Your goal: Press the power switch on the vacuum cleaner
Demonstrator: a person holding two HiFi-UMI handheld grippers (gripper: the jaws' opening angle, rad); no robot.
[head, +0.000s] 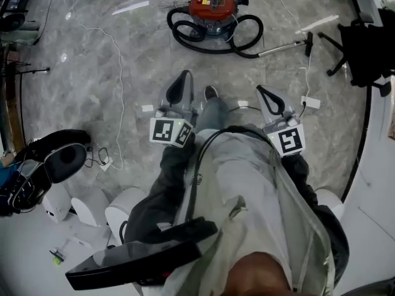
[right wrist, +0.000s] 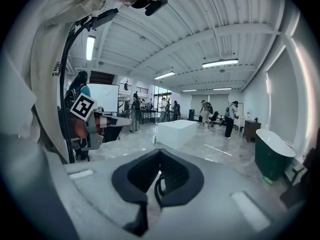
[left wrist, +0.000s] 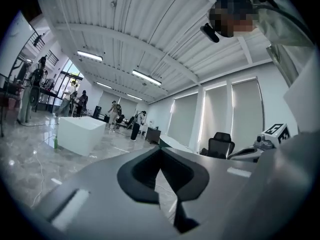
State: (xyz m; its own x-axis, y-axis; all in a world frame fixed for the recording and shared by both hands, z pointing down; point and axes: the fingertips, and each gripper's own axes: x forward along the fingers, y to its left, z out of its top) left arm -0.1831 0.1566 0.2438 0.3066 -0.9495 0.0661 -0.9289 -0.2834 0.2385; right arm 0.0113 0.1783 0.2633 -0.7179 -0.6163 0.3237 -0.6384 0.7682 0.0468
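The vacuum cleaner (head: 211,6), a red drum with a black top, stands on the marble floor at the far middle of the head view. Its black hose (head: 185,37) coils round it, and its metal wand (head: 284,47) lies to the right. No switch can be made out at this distance. My left gripper (head: 183,79) and right gripper (head: 263,92) are held at waist height, well short of the vacuum, pointing forward. Both are shut with nothing between them. The left gripper (left wrist: 160,148) and right gripper (right wrist: 160,152) views look out level across the room, jaw tips touching.
A thin white cable (head: 118,73) runs over the floor on the left. A black office chair (head: 364,48) stands at the far right. Black gear (head: 49,162) and white rounded cases (head: 92,205) lie near left. My shoe (head: 210,92) shows between the grippers.
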